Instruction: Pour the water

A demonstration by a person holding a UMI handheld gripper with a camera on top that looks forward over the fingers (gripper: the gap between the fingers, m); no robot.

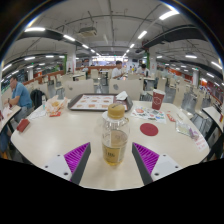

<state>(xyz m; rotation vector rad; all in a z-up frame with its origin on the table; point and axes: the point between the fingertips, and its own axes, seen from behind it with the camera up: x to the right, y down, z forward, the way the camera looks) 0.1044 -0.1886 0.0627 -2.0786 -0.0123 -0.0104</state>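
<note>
One clear plastic bottle [115,135] is standing; one red cup [158,99], one red round coaster [149,129] and one tray [92,102] are sitting.

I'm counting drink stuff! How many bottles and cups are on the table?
2. A clear bottle sits between the claw's fingers, and a red cup stands beyond it beside the tray. Others may be hidden.

Between the gripper's [114,158] magenta pads [76,155] stands a clear plastic bottle [115,134] of amber liquid; beyond, a dark-red round coaster [149,129] on the white round table [60,135].
</note>
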